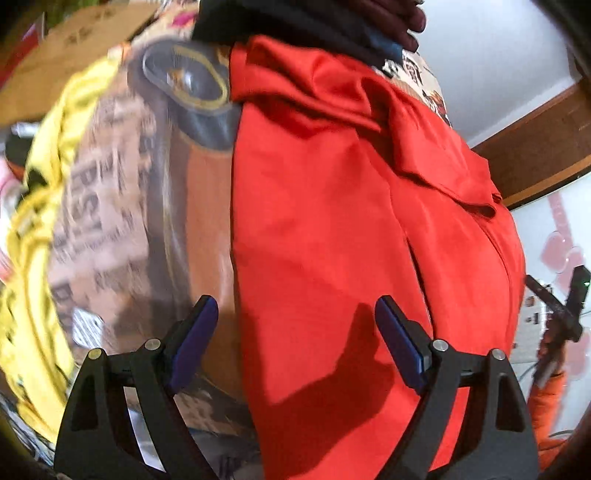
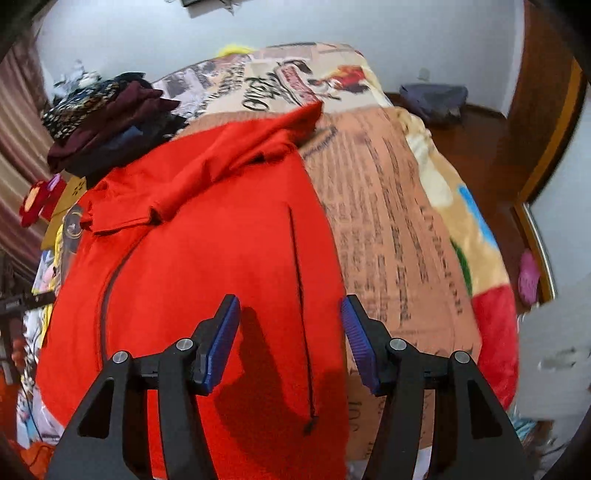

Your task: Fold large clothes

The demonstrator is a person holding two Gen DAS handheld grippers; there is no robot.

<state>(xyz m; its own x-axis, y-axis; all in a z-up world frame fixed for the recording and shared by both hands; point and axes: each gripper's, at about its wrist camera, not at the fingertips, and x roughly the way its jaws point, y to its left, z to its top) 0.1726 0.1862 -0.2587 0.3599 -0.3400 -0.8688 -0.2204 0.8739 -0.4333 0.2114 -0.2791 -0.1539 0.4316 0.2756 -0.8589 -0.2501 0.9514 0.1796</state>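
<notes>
Left wrist view: my left gripper (image 1: pixel 295 332) hovers with its jaws spread wide, grasping nothing, straddling the long left edge of the red garment (image 1: pixel 351 221), which lies flat on the printed blanket (image 1: pixel 110 221) covering the bed. To fold well, I judge I should bring one pad under that edge and pinch a single layer only, keeping the blanket out of the bite. A sleeve is already laid across the upper part. A yellow cloth (image 1: pixel 37 258) lies along the bed's left side, and dark clothes (image 1: pixel 295 22) sit at the far end.

Right wrist view: my right gripper (image 2: pixel 290 332) is likewise released and empty, poised over the garment's near right edge beside its pocket zipper (image 2: pixel 301 295). A pile of dark folded clothes (image 2: pixel 110 122) crowds the bed's far left corner, limiting room there; the blanket to the right is bare.
</notes>
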